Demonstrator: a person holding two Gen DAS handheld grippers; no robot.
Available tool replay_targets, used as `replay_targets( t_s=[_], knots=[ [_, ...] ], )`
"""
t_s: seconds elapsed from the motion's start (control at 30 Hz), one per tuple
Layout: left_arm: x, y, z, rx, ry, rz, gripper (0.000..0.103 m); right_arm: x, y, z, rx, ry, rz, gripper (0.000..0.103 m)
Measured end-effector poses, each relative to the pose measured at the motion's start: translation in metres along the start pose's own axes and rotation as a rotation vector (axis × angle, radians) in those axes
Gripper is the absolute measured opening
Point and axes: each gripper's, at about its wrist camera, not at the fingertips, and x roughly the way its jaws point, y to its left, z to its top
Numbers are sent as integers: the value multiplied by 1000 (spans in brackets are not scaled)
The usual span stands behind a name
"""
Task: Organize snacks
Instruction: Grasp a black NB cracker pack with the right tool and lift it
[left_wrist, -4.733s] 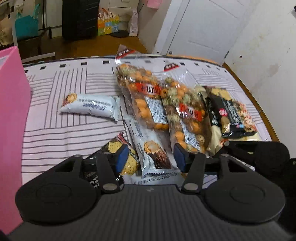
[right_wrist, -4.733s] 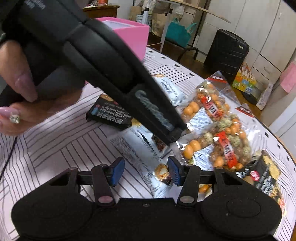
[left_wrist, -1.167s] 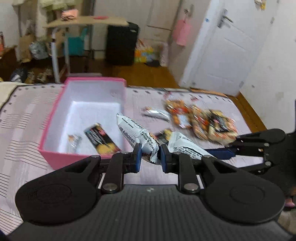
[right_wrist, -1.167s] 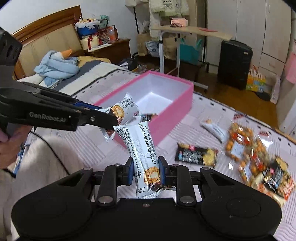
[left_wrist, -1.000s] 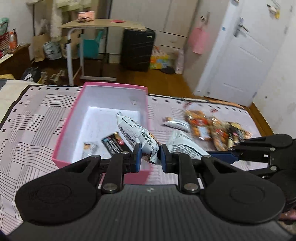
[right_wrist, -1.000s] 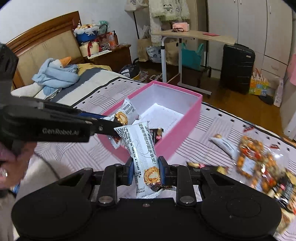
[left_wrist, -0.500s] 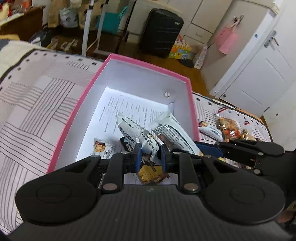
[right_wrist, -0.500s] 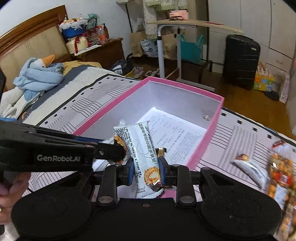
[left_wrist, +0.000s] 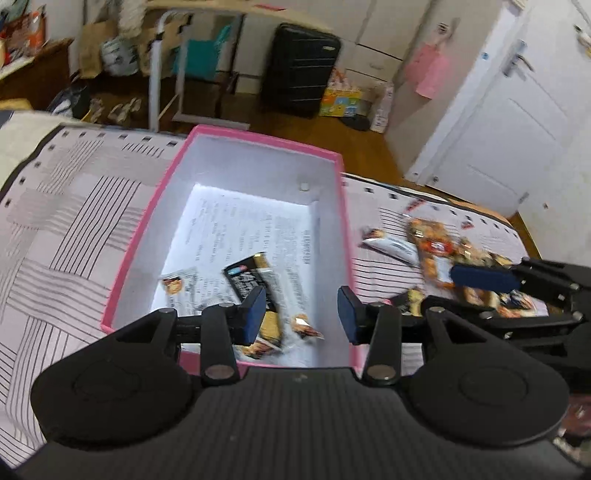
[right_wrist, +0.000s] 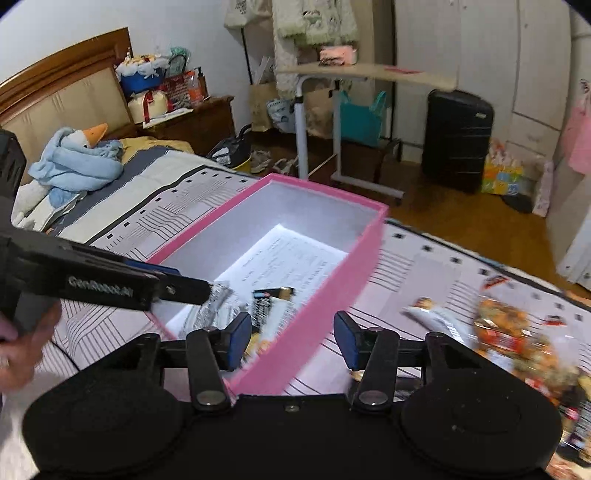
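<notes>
- Left wrist view: nearest the camera the left gripper (left_wrist: 301, 314) is seen with its jaws wide apart and nothing between them, above the near end of the pink box (left_wrist: 343, 236).
- Just below these jaws a few small snack packets (left_wrist: 266, 338) lie on the box floor, blurred, beside a black packet (left_wrist: 247, 280) whose long axis runs from near to far, slightly to the left.
- To the right, outside the box, the right gripper (right_wrist: 290, 339) is found, its jaws also spread wide and empty in its own view, over the near right wall of the box.
- The snacks still to be sorted lie on the striped bed cover (left_wrist: 74, 221), right of the box: a white packet (left_wrist: 391, 245) close to the box wall, its long axis pointing left to right, and farther right a clear bag of orange pieces (left_wrist: 432, 251) together with darker packets (left_wrist: 517, 306).
- These lie to the right of both grippers, and the right gripper is judged to be the nearer one, so the next pick is probably made by it.
- The white packet looks thin and soft; a grasp across its short side is judged easiest.
</notes>
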Motion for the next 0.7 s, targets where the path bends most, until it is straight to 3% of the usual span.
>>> replay_targets(
  t_s=[0.17, 0.33, 0.47, 0.53, 0.7],
  knots=[
    [-15, -46, 3, 100, -16, -46, 45, -45, -29, -15, 6, -24, -31, 57],
    [1, -94, 3, 212, -6, -30, 45, -64, -53, -32, -2, -33, -62, 57],
    [42, -117, 9, 185, 82, -86, 38, -53, -71, -46, 20, -11, -54, 57],
    [65, -125, 10, 154, 119, -84, 36, -43, -79, -52, 33, -1, -46, 57],
    [112, -149, 6, 186, 166, -68, 34, -9, -99, -68, 69, 39, -27, 57]
  ],
)
